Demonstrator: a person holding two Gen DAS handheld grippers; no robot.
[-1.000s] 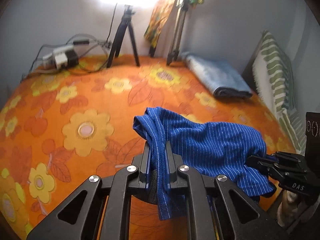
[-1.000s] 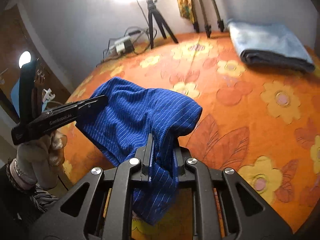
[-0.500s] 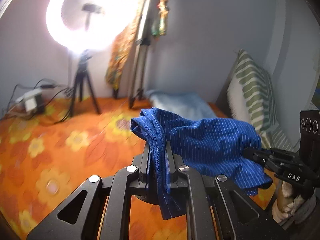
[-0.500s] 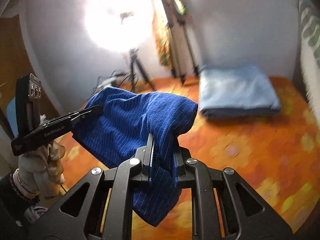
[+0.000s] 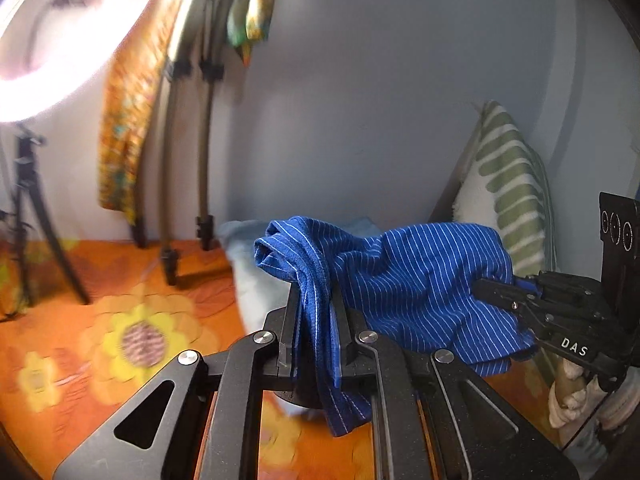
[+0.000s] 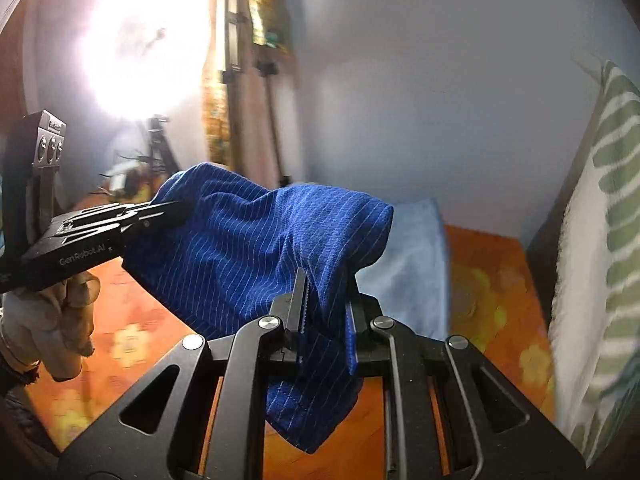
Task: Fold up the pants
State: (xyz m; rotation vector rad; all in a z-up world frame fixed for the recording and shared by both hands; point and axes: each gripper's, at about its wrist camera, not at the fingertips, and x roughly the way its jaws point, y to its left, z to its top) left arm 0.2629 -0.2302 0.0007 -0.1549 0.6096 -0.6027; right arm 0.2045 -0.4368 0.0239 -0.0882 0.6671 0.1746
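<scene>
The blue pinstriped pants (image 5: 408, 280) hang in the air between my two grippers, above the orange flowered bed (image 5: 132, 336). My left gripper (image 5: 316, 300) is shut on a bunched edge of the pants; cloth hangs down through its jaws. My right gripper (image 6: 324, 292) is shut on the other edge of the pants (image 6: 256, 248). The right gripper also shows at the right of the left wrist view (image 5: 504, 292). The left gripper shows at the left of the right wrist view (image 6: 160, 212). Both views are tilted upward and blurred.
A folded light blue cloth (image 6: 408, 264) lies on the bed behind the pants. A green striped pillow (image 6: 600, 240) leans on the right. A ring light (image 6: 136, 52) on a tripod (image 5: 36, 220) and further stands (image 5: 188, 160) are at the back wall.
Both grippers have lifted the pants up off the bed and tilted upward. The views now show the wall and ring light rather than the bedspread. Both grips are unchanged.
</scene>
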